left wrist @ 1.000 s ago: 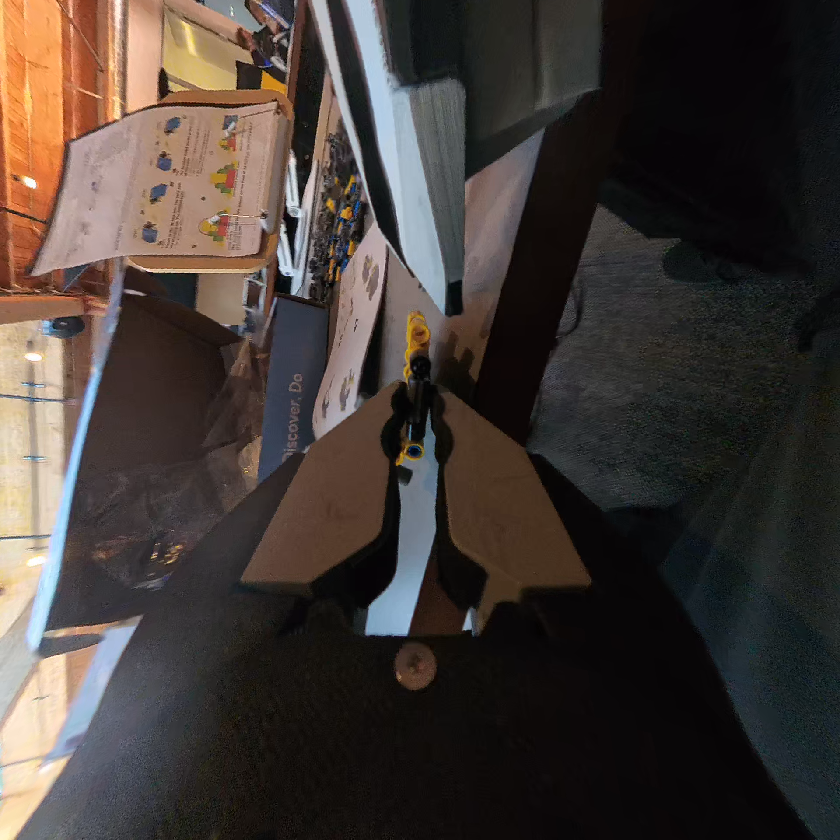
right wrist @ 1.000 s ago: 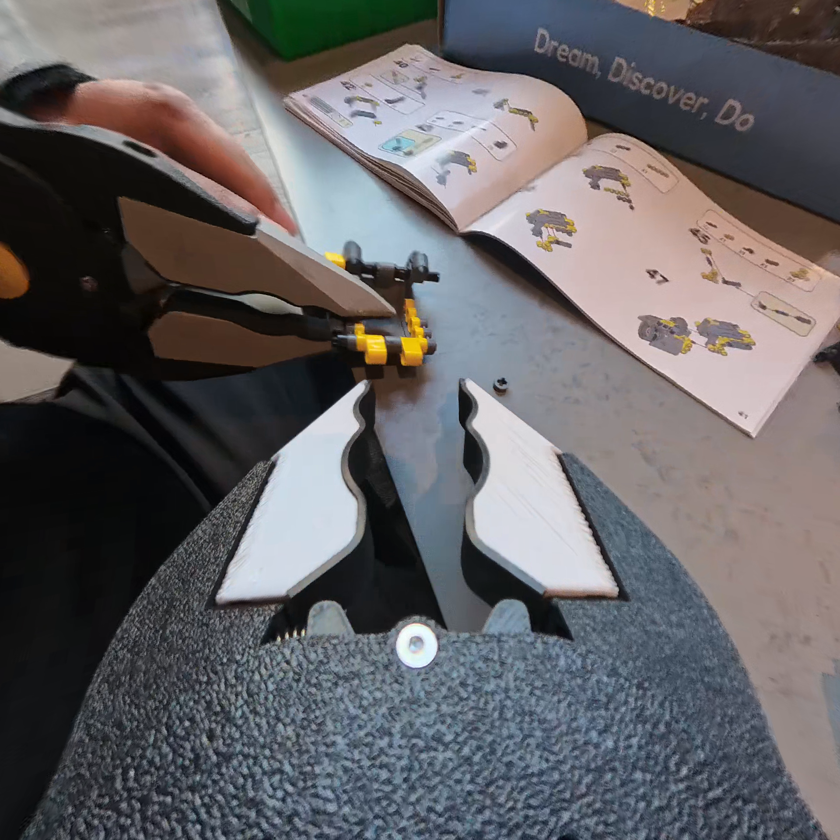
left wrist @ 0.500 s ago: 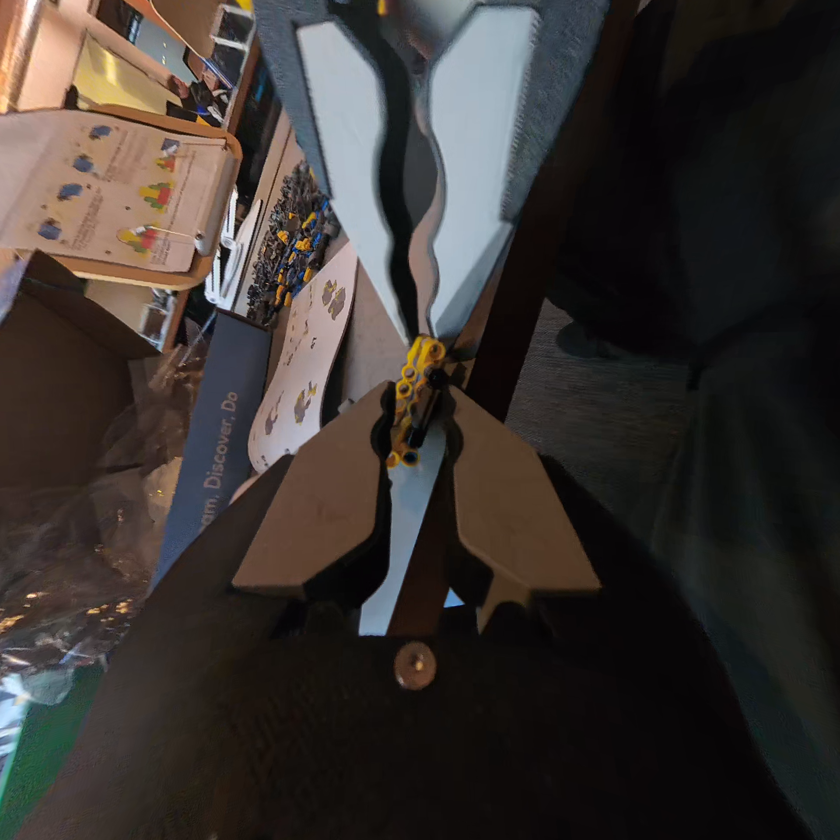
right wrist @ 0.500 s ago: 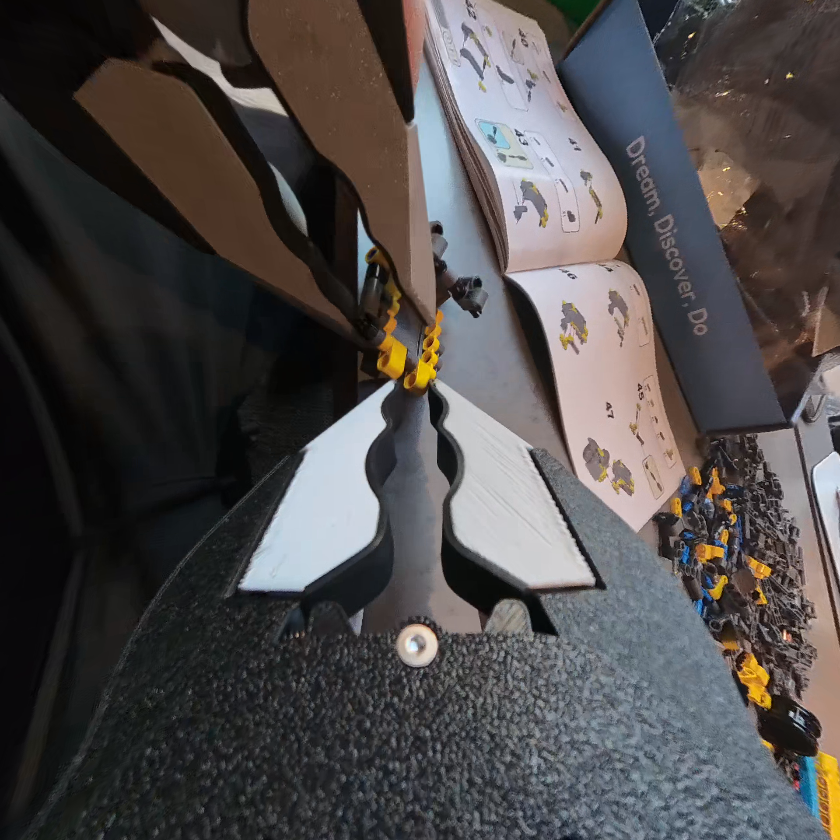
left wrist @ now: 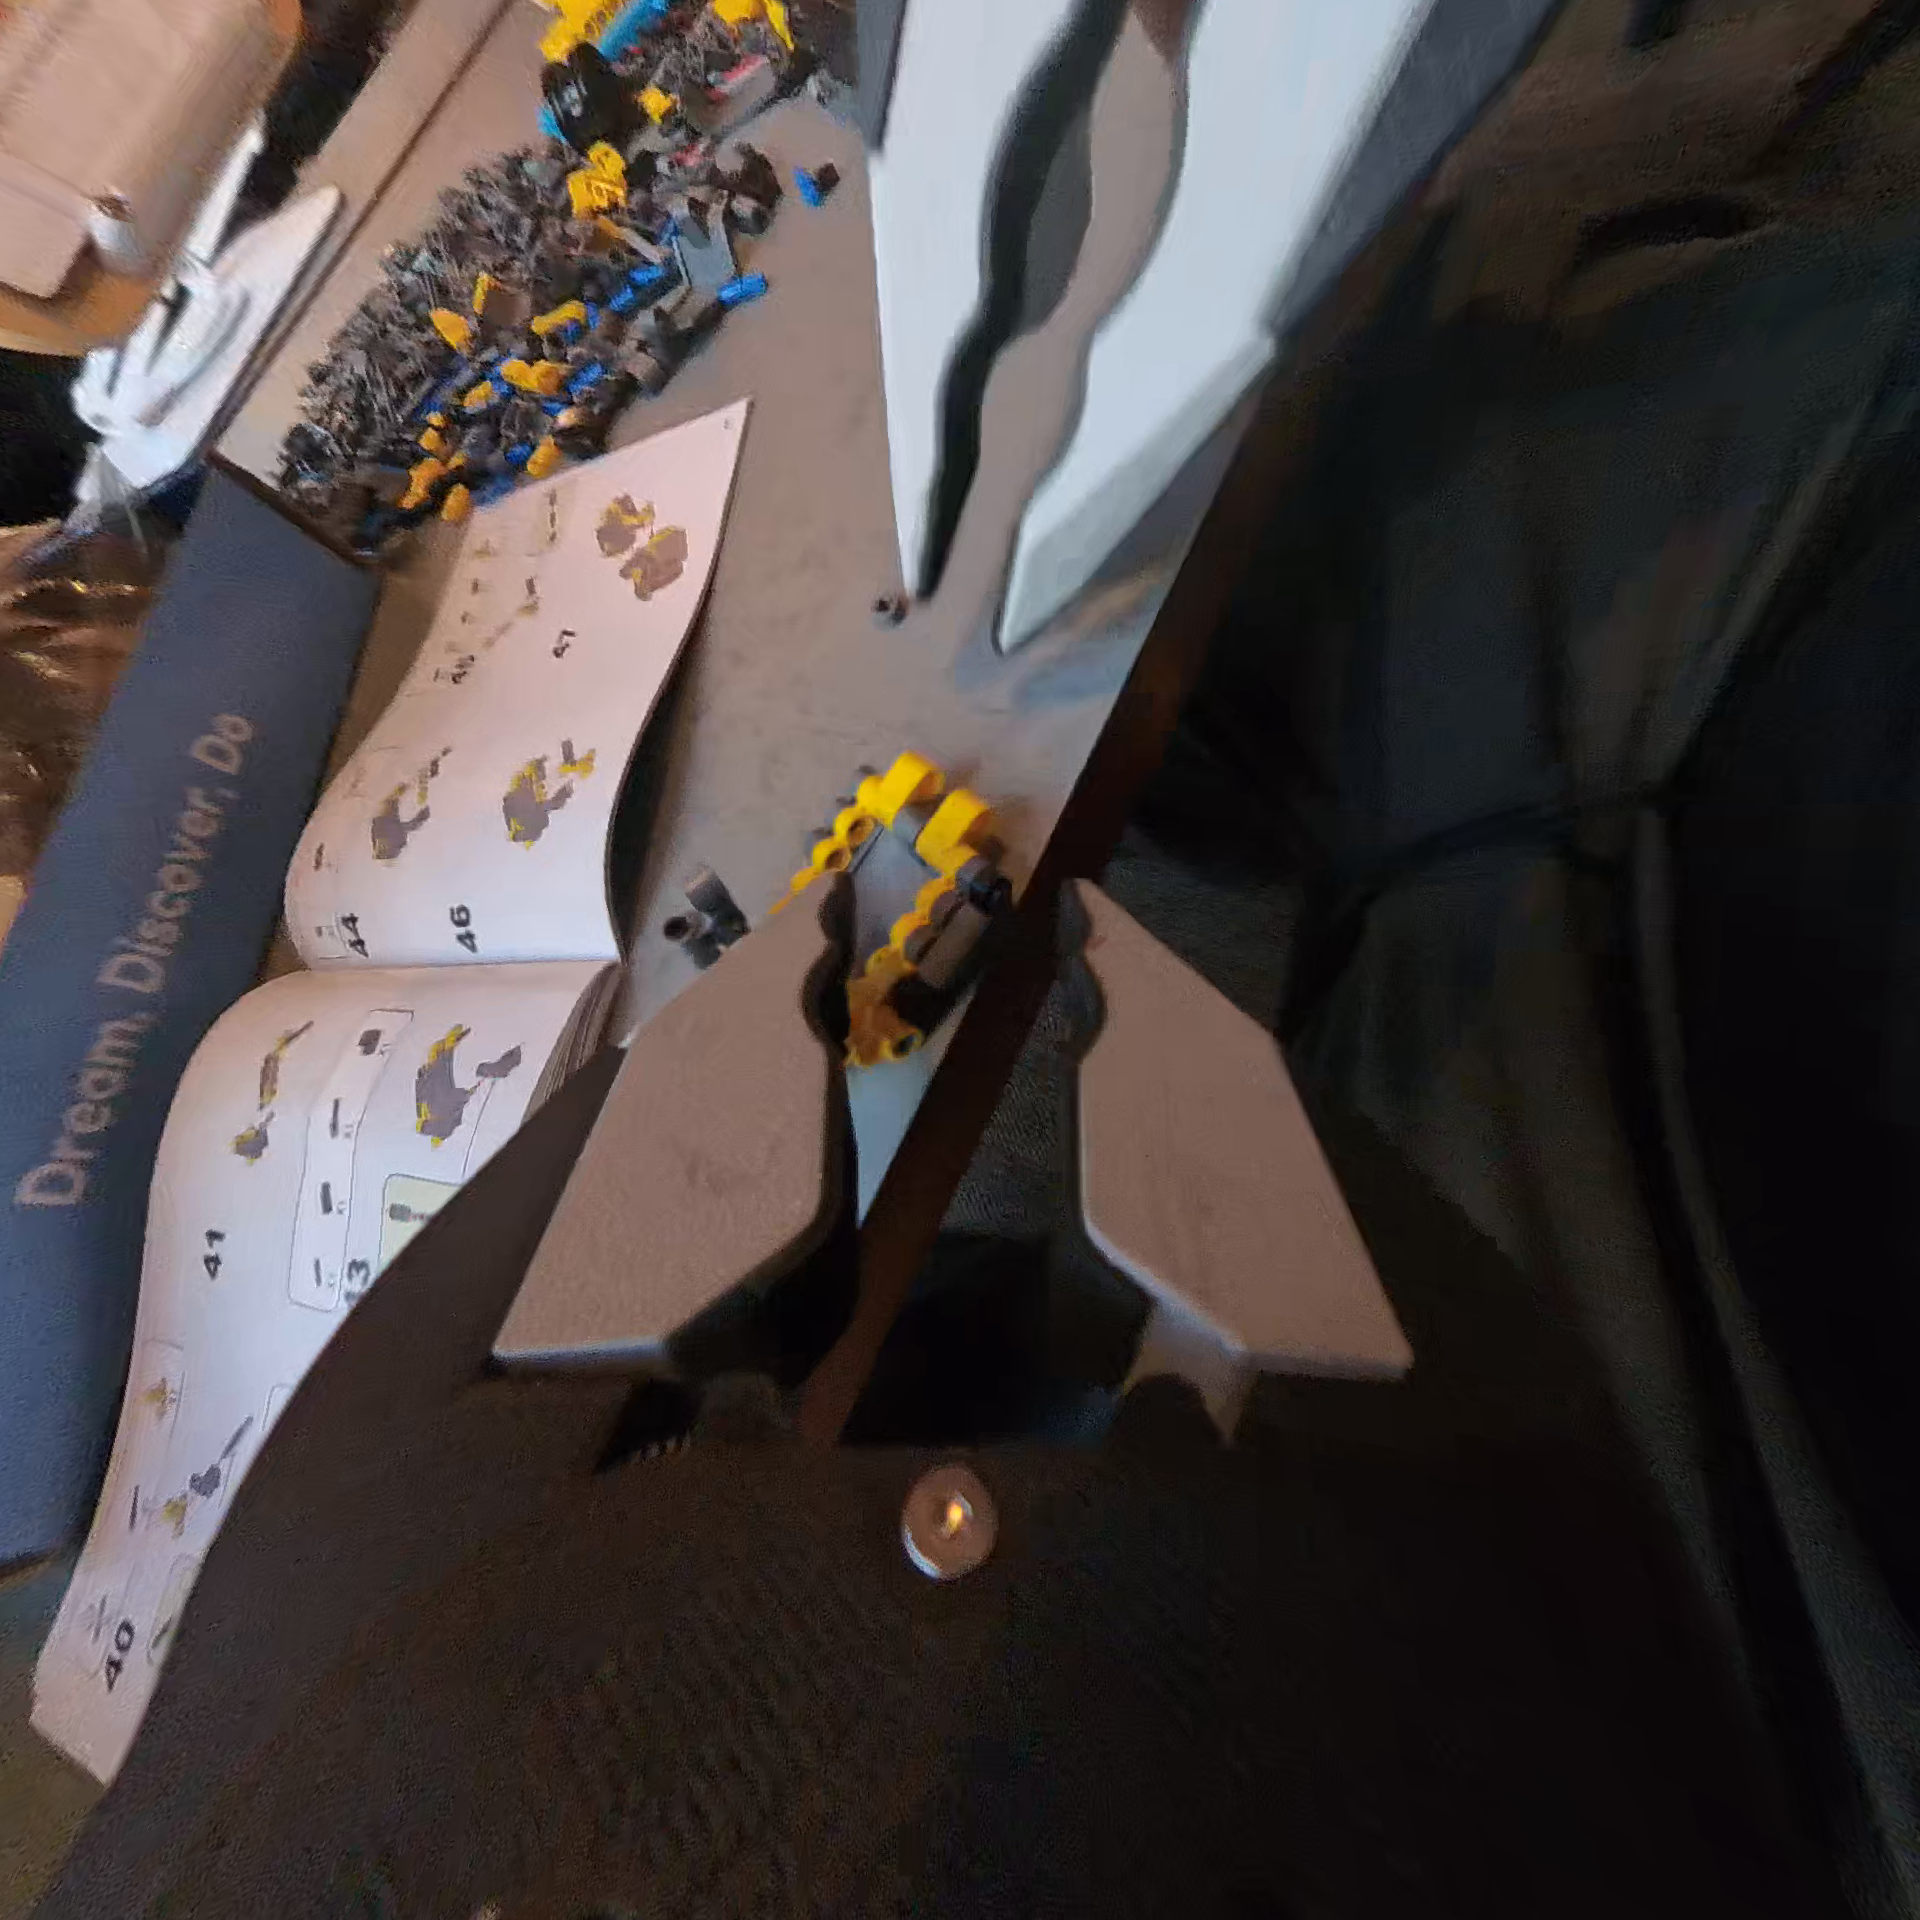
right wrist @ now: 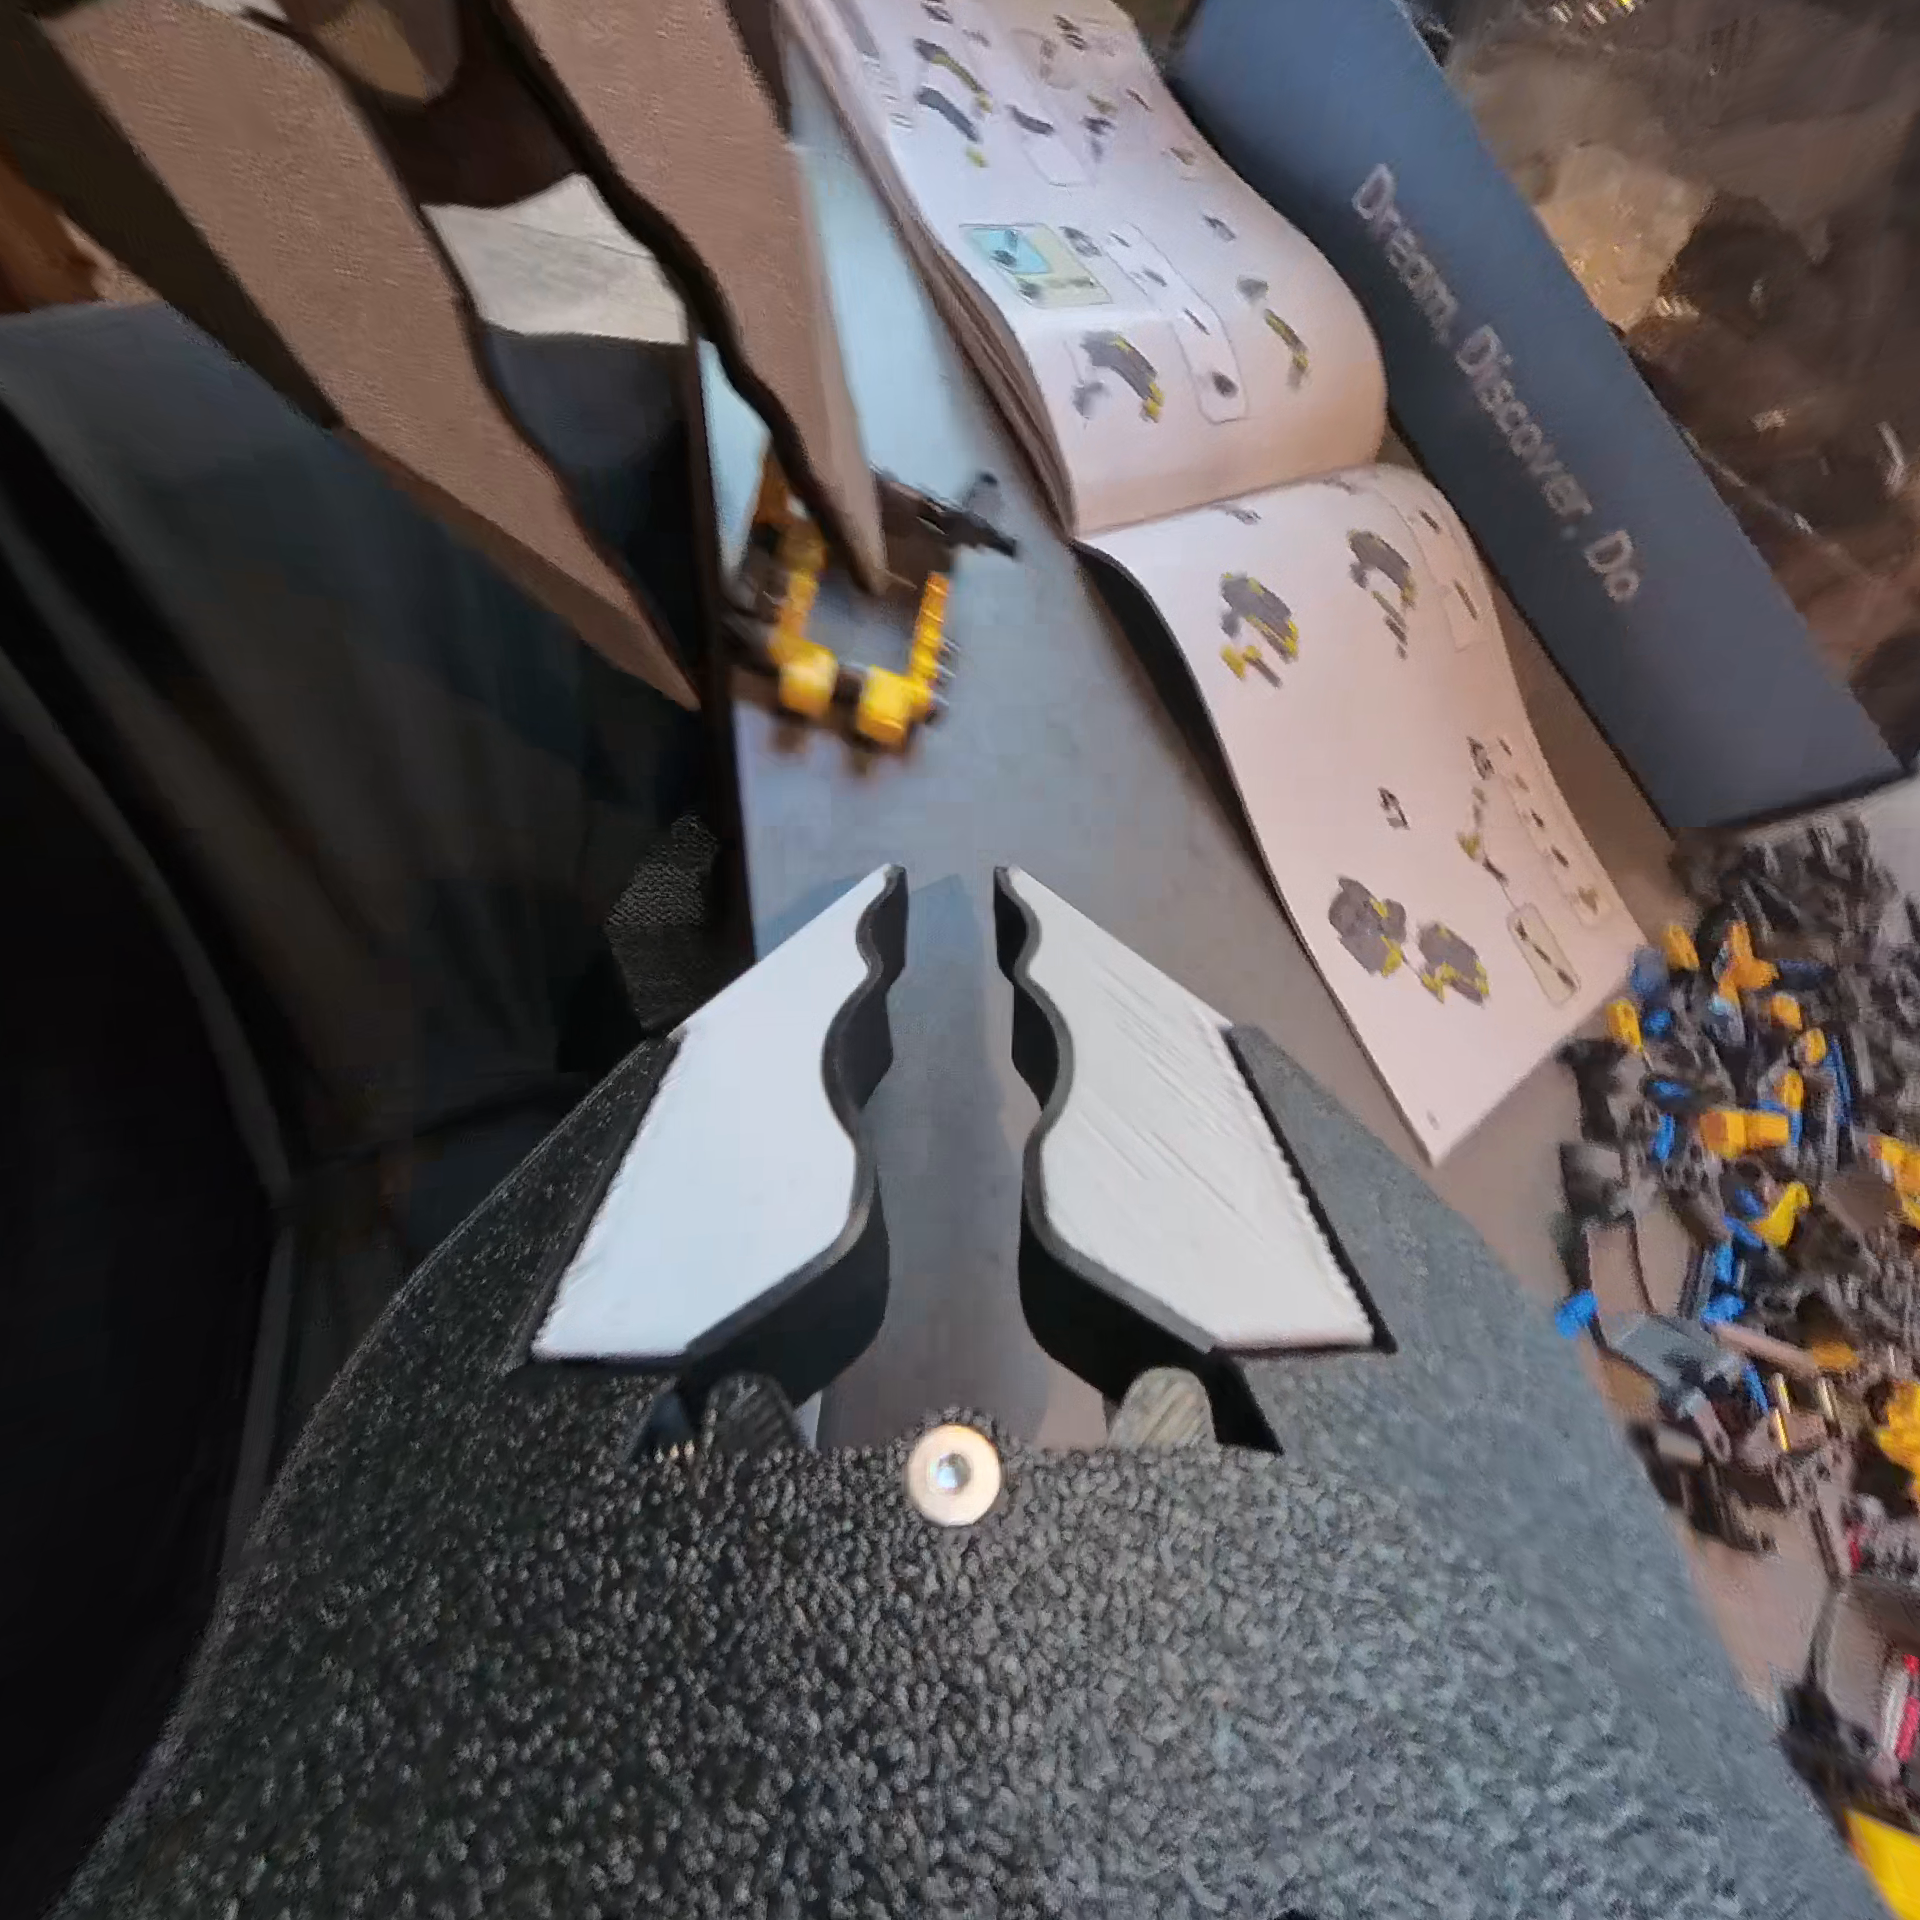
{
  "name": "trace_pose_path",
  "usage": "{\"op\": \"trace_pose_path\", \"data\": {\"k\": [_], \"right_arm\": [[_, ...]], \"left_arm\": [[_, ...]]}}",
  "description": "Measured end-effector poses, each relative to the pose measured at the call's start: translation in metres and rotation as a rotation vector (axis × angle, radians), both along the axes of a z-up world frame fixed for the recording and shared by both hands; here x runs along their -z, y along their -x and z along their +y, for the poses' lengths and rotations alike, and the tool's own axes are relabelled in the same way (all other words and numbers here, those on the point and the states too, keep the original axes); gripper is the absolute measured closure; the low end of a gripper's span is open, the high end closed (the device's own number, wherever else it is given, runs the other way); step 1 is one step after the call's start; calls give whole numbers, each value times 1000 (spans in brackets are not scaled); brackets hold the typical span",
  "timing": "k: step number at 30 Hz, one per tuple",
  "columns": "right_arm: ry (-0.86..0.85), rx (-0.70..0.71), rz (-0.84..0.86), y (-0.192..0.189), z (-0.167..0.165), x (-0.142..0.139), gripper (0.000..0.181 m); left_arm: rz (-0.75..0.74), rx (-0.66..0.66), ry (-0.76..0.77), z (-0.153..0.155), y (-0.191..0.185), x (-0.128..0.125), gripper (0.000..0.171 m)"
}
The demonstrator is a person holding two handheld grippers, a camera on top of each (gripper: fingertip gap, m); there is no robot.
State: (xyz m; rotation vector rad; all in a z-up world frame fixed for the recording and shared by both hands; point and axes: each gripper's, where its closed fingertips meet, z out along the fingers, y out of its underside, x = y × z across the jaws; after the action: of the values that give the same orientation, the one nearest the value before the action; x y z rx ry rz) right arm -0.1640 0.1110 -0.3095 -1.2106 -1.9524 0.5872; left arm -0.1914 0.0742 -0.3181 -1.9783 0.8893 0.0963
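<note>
While the open left tool (left wrist: pixel 951 914) is straddling the yellow frame (left wrist: pixel 914 894) on the tabletop (right wrist: pixel 1039 769), the right tool (right wrist: pixel 948 883) is hovering empty, slightly parted. Loose bricks (right wrist: pixel 1766 1195) are lying heaped beside the booklet (right wrist: pixel 1299 623).

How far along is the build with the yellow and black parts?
Done: a small yellow-and-black frame is joined and lies at the table edge. In hand: nothing; left gripper and right gripper are open. Left: a big pile of loose parts beside the open booklet.
</note>
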Motion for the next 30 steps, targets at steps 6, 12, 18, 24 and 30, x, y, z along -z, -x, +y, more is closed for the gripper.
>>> {"op": "trace_pose_path", "data": {"k": [6,12,18,24,30], "right_arm": [[199,148,-87,-15,44,3,165],[322,84,-162,0,33,6,163],[407,41,-225,7,30,15,174],[545,-35,-243,7,6,13,175],[816,-81,-172,9,-19,-11,175]], "left_arm": [[-80,-20,74,-1,2,-2,125],[-111,-92,115,-2,1,-14,136],[-29,-111,159,-4,8,3,149],[-71,-75,176,-5,7,6,154],[-207,-53,113,-3,10,-7,159]]}}
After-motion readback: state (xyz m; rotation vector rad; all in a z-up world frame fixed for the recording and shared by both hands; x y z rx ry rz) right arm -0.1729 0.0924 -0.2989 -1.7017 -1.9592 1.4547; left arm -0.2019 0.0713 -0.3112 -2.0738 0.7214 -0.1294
